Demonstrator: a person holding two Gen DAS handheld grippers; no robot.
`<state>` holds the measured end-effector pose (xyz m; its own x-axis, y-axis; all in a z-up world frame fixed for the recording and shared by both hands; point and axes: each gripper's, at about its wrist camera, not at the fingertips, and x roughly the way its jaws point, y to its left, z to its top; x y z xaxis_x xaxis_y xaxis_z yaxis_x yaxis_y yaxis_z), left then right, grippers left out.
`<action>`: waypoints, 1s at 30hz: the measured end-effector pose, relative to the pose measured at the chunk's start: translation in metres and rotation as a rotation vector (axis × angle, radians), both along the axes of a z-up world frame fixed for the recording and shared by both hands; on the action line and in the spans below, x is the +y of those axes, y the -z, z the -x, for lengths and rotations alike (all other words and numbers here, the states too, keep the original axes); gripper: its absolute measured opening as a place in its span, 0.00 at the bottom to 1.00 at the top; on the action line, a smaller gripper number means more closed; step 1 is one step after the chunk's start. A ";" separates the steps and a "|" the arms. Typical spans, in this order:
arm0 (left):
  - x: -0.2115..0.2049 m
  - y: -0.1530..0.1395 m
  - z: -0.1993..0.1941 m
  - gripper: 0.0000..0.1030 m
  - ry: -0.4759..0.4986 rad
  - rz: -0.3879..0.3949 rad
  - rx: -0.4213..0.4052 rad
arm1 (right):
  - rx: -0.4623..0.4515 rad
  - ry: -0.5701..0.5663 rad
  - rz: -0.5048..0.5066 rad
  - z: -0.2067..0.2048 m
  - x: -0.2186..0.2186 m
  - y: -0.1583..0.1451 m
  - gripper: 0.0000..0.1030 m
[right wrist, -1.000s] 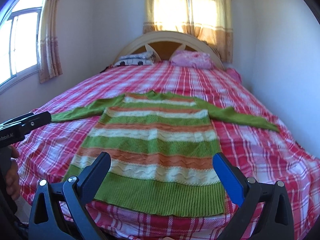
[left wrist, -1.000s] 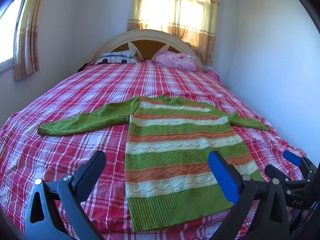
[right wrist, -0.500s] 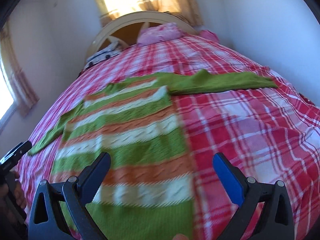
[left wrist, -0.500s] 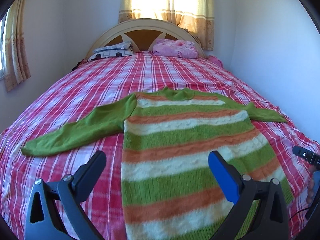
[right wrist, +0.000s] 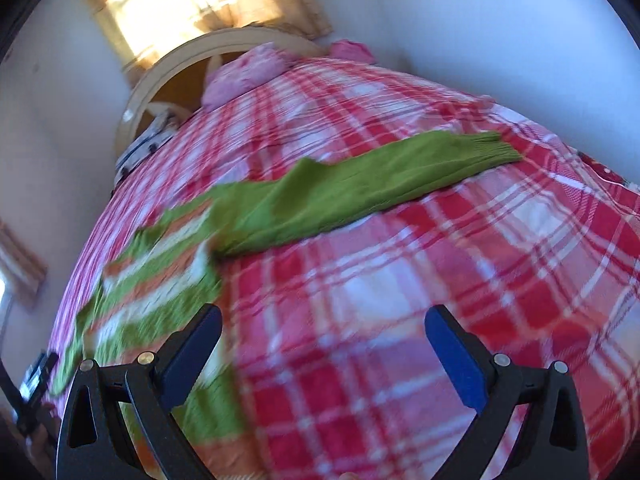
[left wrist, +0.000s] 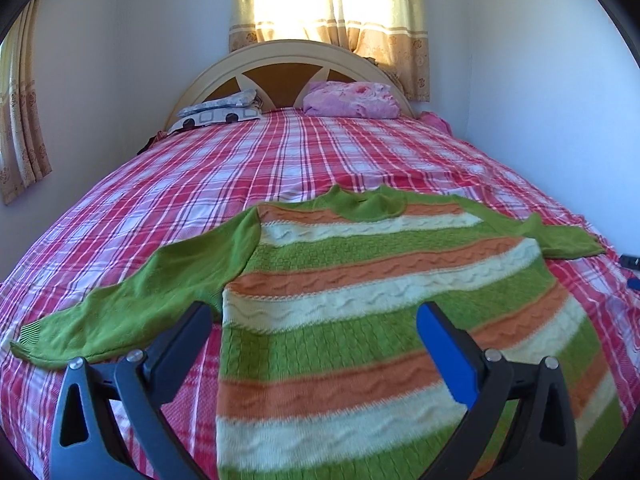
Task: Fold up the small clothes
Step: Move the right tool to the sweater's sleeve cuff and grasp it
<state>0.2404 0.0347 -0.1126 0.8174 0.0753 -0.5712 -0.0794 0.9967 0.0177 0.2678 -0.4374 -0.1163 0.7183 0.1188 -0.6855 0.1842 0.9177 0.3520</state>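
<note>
A small knit sweater (left wrist: pixel 360 292) with green, orange and white stripes lies flat and face up on the bed, sleeves spread out. My left gripper (left wrist: pixel 314 320) is open and empty above its body near the left armpit; the left sleeve (left wrist: pixel 132 308) stretches to the left. My right gripper (right wrist: pixel 322 328) is open and empty above bare bedspread beside the sweater's right edge (right wrist: pixel 160 296). The right green sleeve (right wrist: pixel 372 188) lies ahead of it, cuff to the right. The right view is tilted and blurred.
The red and white plaid bedspread (left wrist: pixel 280 160) covers a large bed. A pink pillow (left wrist: pixel 352 98) and a patterned pillow (left wrist: pixel 220 110) lie against the headboard (left wrist: pixel 288 56). Walls stand close on both sides. A curtained window (left wrist: pixel 328 0) is behind the headboard.
Both grippers have moved forward over the bed. The left one now hovers over the sweater near the left armpit. The right one has swung right and tilted, facing the right sleeve.
</note>
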 end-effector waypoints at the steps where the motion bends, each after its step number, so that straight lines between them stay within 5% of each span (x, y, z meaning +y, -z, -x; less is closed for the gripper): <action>1: 0.001 0.003 -0.004 1.00 -0.004 -0.002 0.005 | 0.002 0.018 -0.005 -0.005 -0.009 0.000 0.97; 15: 0.004 0.040 -0.032 1.00 -0.011 0.047 0.109 | 0.069 0.284 -0.180 -0.087 -0.145 0.029 0.71; 30: 0.001 0.045 -0.037 1.00 -0.013 0.026 0.129 | 0.043 0.339 -0.254 -0.126 -0.180 0.045 0.62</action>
